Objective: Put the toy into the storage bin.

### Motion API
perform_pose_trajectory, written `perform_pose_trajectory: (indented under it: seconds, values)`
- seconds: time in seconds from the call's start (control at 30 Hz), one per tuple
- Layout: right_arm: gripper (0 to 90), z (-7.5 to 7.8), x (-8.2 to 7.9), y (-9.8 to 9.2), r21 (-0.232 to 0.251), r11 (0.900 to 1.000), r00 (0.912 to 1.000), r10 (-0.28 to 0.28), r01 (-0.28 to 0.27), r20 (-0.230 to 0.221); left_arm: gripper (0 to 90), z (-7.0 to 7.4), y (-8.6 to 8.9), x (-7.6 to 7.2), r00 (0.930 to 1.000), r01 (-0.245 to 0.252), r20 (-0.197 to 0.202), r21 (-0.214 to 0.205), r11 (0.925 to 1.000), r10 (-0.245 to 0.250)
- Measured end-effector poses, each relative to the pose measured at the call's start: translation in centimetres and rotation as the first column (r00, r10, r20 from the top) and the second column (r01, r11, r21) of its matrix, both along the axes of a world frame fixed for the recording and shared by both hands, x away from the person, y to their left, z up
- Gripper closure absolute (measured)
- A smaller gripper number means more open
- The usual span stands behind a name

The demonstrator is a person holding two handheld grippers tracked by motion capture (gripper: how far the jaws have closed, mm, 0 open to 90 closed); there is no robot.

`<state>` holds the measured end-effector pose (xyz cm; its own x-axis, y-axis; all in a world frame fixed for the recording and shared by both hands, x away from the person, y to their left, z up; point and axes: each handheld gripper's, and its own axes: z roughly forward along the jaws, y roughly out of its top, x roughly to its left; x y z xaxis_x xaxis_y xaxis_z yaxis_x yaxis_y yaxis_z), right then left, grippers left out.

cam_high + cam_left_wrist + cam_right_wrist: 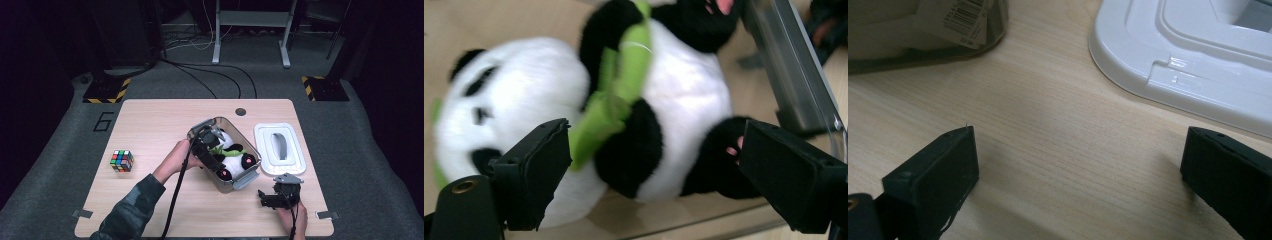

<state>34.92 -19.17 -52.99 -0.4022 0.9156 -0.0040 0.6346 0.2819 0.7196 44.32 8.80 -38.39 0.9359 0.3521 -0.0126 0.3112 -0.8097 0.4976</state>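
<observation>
Left claw (pixel 649 175), blocky black jaws spread, hovers over the fluffy plush panda (pixel 574 100) inside the clear plastic box (pixel 200 131).

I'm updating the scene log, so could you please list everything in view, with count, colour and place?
plush panda: one, black and white with green bamboo, lying inside the clear box
clear box: one, transparent with grey latches, lid off, middle of the table
lid: one, white with a grey handle, flat on the table beside the box
puzzle cube: one, multicoloured, at the table's left
table: one, light wood
stands and cables: several, dark, on the grey floor beyond the table
left hand-held gripper: one, black, jaws open over the panda in the box
right hand-held gripper: one, black, jaws open, over bare tabletop near the lid
</observation>
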Motion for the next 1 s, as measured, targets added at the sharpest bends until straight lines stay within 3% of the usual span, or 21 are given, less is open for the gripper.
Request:
perform_pose_trajectory:
  seconds: [0.4,0.6,0.73,0.83,1.0]
  values:
    - [1.4,0.0,0.0,0.0,0.001,1.0,1.0,0.0,0.0,0.0,10.5,-1.5,-1.2,0.0,0.9997,-0.015,0.022,0.098,0.9951,0.012]
    - [1.4,0.0,0.0,0.0,0.004,1.0,1.0,-0.002,0.002,0.0,11.0,-2.1,-1.5,0.1,0.9996,-0.021,0.019,0.114,0.9933,0.019]
    - [1.4,0.0,0.0,0.0,0.0,1.0,1.0,-0.001,0.001,0.0,11.2,-1.9,-1.0,0.0,0.9995,-0.022,0.022,0.079,0.9966,0.02]
    - [1.3,0.0,0.0,0.0,0.0,1.0,1.0,0.0,0.0,0.0,11.3,-1.4,-0.2,0.0,0.9996,-0.026,0.009,0.011,0.9996,0.026]
    - [1.4,0.0,0.0,0.0,0.001,1.0,1.0,0.0,0.0,0.0,11.0,-0.6,0.9,-0.4,0.9981,-0.05,0.032,-0.061,0.9969,0.052]
